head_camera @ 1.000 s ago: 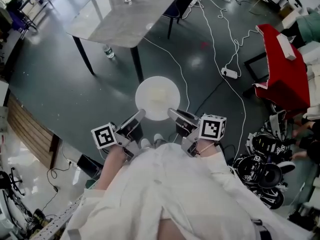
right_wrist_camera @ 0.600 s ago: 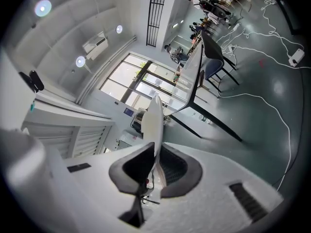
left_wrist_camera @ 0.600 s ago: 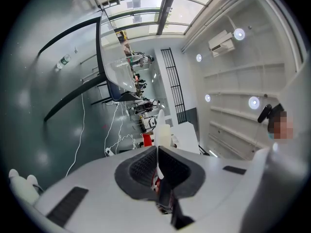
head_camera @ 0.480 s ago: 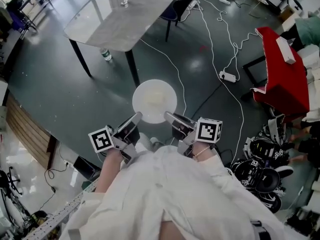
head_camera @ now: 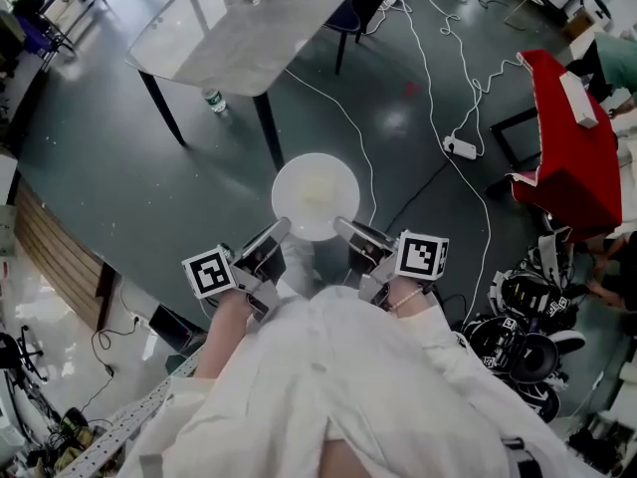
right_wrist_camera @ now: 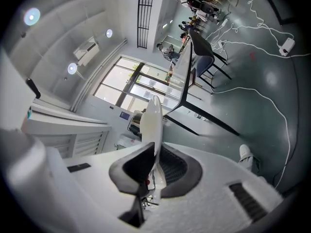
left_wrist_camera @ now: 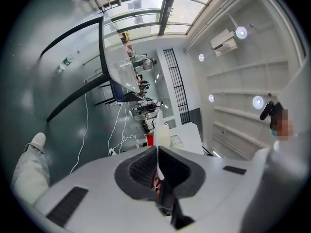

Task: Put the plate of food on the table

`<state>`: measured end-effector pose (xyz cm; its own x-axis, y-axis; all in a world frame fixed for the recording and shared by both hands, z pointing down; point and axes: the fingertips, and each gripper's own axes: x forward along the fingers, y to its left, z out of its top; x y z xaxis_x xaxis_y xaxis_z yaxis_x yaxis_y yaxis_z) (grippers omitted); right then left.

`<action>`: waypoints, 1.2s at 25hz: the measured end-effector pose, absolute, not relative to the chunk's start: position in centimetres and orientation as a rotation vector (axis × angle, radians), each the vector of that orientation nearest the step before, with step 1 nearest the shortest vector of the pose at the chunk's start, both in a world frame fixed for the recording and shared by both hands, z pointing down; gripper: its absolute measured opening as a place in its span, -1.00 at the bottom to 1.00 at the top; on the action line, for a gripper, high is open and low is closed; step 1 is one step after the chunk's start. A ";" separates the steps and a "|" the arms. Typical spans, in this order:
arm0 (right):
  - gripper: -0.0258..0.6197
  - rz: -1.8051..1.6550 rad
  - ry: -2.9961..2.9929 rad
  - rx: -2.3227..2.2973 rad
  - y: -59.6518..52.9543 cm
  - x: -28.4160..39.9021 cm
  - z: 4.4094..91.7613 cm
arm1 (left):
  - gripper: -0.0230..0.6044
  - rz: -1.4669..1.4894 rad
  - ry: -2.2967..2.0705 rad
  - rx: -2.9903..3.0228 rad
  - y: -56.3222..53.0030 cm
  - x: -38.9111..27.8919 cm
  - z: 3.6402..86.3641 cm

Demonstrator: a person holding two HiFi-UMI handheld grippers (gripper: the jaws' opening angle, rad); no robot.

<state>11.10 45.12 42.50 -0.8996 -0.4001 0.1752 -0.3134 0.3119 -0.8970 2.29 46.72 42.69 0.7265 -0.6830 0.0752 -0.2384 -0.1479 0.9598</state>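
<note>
At the centre of the head view, a white plate (head_camera: 316, 195) with pale food (head_camera: 317, 189) hangs above the dark floor (head_camera: 119, 167), well apart from the marble counter (head_camera: 249, 38) at its 11 o'clock. Its rim is held by the left gripper (head_camera: 278, 229) at 7 o'clock and the right gripper (head_camera: 342, 227) at 5 o'clock. Left gripper view: jaws pinched on the plate, seen edge-on. Right gripper view: jaws likewise narrow, clamped on the thin rim.
</note>
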 end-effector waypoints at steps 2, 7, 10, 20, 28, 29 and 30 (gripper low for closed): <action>-0.86 -1.652 2.500 -0.678 44.4 10.9 42.5 | -0.85 -0.457 -0.733 1.692 46.1 2.2 43.3; -0.86 -1.651 2.490 -0.710 41.4 10.9 42.7 | -0.86 -0.447 -0.721 1.676 42.9 2.1 43.7; -0.86 -1.624 2.511 -0.709 39.0 10.6 42.8 | -0.86 -0.438 -0.711 1.689 40.5 1.8 43.5; -0.86 -1.627 2.485 -0.767 28.9 7.9 42.2 | -0.86 -0.380 -0.655 1.739 29.7 -0.9 42.4; -0.86 -1.543 2.438 -0.853 21.8 7.0 41.5 | -0.86 -0.323 -0.576 1.805 21.9 -1.8 41.9; -0.86 -1.544 2.425 -0.862 21.1 6.9 41.6 | -0.86 -0.318 -0.567 1.809 21.2 -1.9 41.9; -0.86 -1.544 2.415 -0.873 20.5 6.8 41.7 | -0.86 -0.316 -0.556 1.810 20.5 -2.1 41.9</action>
<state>6.75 20.49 41.71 -0.8207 -0.5415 0.1821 -0.3927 0.3031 -0.8683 -2.06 20.49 41.93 0.8510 -0.5212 0.0639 -0.2116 -0.2290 0.9501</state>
